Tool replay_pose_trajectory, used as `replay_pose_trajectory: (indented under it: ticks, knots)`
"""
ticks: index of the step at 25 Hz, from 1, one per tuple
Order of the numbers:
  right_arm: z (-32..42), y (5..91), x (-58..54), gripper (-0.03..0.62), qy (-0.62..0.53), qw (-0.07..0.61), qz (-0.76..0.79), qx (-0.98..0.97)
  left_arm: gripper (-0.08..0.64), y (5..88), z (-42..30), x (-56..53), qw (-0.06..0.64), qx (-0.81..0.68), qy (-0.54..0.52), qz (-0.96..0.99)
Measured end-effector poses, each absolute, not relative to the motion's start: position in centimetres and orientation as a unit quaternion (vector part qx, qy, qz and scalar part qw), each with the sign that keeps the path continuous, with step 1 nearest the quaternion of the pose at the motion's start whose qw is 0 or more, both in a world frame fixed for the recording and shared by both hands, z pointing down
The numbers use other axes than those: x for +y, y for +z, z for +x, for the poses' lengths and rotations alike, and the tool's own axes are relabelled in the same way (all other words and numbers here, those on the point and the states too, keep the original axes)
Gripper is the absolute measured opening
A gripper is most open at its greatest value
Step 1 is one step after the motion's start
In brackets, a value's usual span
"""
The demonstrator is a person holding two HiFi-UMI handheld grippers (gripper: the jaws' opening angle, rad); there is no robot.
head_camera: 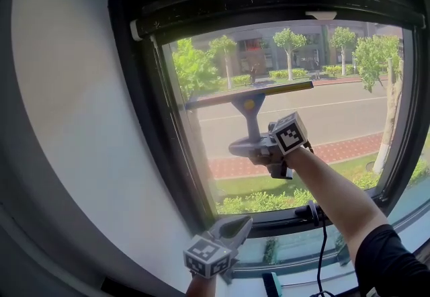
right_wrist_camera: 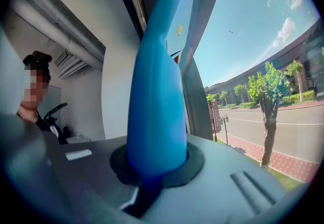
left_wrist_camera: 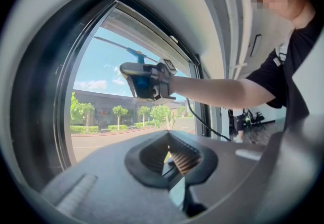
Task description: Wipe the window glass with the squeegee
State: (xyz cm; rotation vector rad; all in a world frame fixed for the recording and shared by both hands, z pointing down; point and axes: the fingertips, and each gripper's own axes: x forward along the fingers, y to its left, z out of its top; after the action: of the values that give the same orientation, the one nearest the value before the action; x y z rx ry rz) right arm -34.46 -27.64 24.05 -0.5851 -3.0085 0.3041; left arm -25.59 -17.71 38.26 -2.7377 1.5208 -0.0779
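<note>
your right tongs [head_camera: 261, 149] clench the squeegee [head_camera: 250, 102] low on its stiff, light, likely slick handle, blade against the window glass [head_camera: 336, 121]. left tongs [head_camera: 236, 226] closed, empty.

The window glass [head_camera: 336, 121], set in a black frame [head_camera: 158, 154], has 1 squeegee [head_camera: 250, 106] lying against it.

I am working in a plain room inside a street-side building, though I am not managing to tell office from workshop. A dark-framed window [head_camera: 144, 128] is sitting in a bare white wall [head_camera: 74, 128] and is looking out on a road [head_camera: 336, 114], a brick pavement [head_camera: 349, 149], clipped hedges [head_camera: 292, 74] and street trees [head_camera: 289, 39] in front of a long building [left_wrist_camera: 101, 100]. Indoors, exposed pipes [right_wrist_camera: 53, 21] are running under the ceiling.
</note>
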Motion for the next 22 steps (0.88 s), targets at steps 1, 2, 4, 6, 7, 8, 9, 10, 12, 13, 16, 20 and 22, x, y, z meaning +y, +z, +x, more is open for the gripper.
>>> replay_pose_trajectory:
  ticks: [1, 2, 4, 6, 7, 8, 9, 10, 12, 13, 16, 20, 22]
  knots:
    - [-34.5, 24.4, -27.6, 0.006, 0.101, 0.031, -0.191, -0.976, 0.002, 38.1, -25.6, -17.7, 0.002, 0.487, -0.024, -0.873]
    - [-34.5, 24.7, -27.5, 0.006, 0.104, 0.031, -0.191, -0.976, 0.002, 37.9, -25.5, -17.6, 0.001, 0.489, -0.024, -0.872]
    - [-34.3, 25.6, -27.4, 0.006, 0.111, 0.03, -0.189, -0.975, 0.002, 37.9, -25.3, -17.5, 0.001, 0.488, -0.023, -0.873]
    - [-34.2, 26.5, -27.3, 0.006, 0.115, 0.029, -0.187, -0.975, 0.002, 38.4, -25.2, -17.5, 0.001, 0.483, -0.02, -0.875]
    - [-34.2, 26.9, -27.3, 0.006, 0.117, 0.029, -0.186, -0.975, 0.002, 38.6, -25.1, -17.6, 0.001, 0.481, -0.02, -0.876]
    - [-34.1, 27.3, -27.2, 0.006, 0.119, 0.028, -0.186, -0.975, 0.002, 38.8, -25.1, -17.6, 0.001, 0.48, -0.02, -0.877]
    - [-34.2, 27.7, -27.1, 0.006, 0.122, 0.028, -0.187, -0.974, 0.002, 38.7, -25.1, -17.5, -0.001, 0.481, -0.021, -0.876]
    - [-34.2, 28.2, -27.0, 0.006, 0.125, 0.027, -0.187, -0.974, 0.002, 38.5, -25.1, -17.4, -0.003, 0.485, -0.022, -0.874]
    - [-34.3, 29.0, -26.9, 0.006, 0.132, 0.026, -0.187, -0.973, 0.002, 38.6, -25.2, -17.5, -0.009, 0.487, -0.022, -0.873]
    - [-34.3, 29.4, -26.9, 0.006, 0.134, 0.025, -0.187, -0.973, 0.002, 38.8, -25.1, -17.6, -0.011, 0.485, -0.021, -0.874]
    - [-34.2, 30.5, -26.8, 0.006, 0.137, 0.026, -0.182, -0.973, 0.002, 38.8, -25.1, -17.5, -0.015, 0.487, -0.022, -0.873]
    - [-34.1, 32.6, -26.4, 0.005, 0.159, 0.026, -0.188, -0.969, 0.002, 39.3, -25.0, -17.4, -0.012, 0.477, -0.03, -0.879]
    - [-34.0, 33.6, -26.2, 0.006, 0.168, 0.028, -0.188, -0.967, 0.002, 40.2, -25.1, -17.6, -0.012, 0.47, -0.027, -0.882]
